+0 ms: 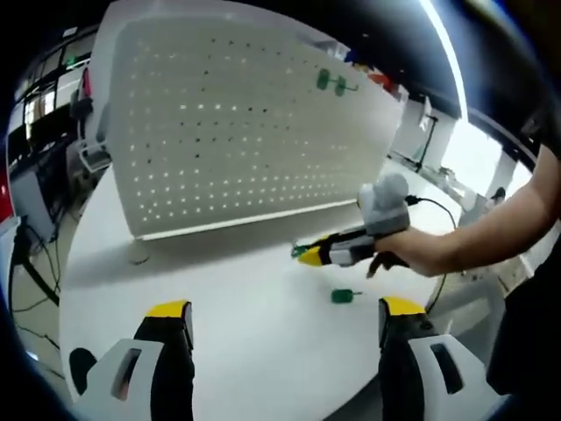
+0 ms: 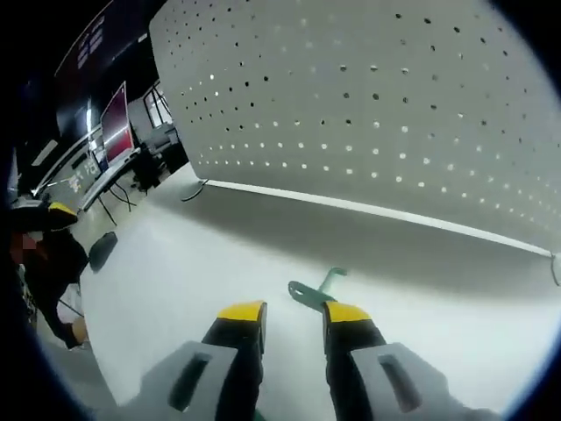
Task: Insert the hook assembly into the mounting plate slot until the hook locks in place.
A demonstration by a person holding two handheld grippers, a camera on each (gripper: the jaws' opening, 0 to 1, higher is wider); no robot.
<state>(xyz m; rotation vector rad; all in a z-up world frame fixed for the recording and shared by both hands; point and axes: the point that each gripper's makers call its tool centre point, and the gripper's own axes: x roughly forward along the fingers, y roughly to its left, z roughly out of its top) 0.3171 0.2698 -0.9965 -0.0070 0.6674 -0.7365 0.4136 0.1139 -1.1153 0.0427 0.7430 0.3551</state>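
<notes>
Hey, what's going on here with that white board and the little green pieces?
A person is working with two handheld grippers at a white table. The right gripper is at a green hook on the table, jaws either side of it. Another green hook lies loose nearby, and one already hangs on the upright pegboard. The left gripper is open and empty.

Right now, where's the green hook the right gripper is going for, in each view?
Left gripper view: the green hook is a small green tip right of centre, at the right gripper's yellow jaw tips, on the white table.
Right gripper view: the green hook lies just below centre, ahead of the jaw tips.
Shared landmark: the white pegboard standing behind it.
</notes>
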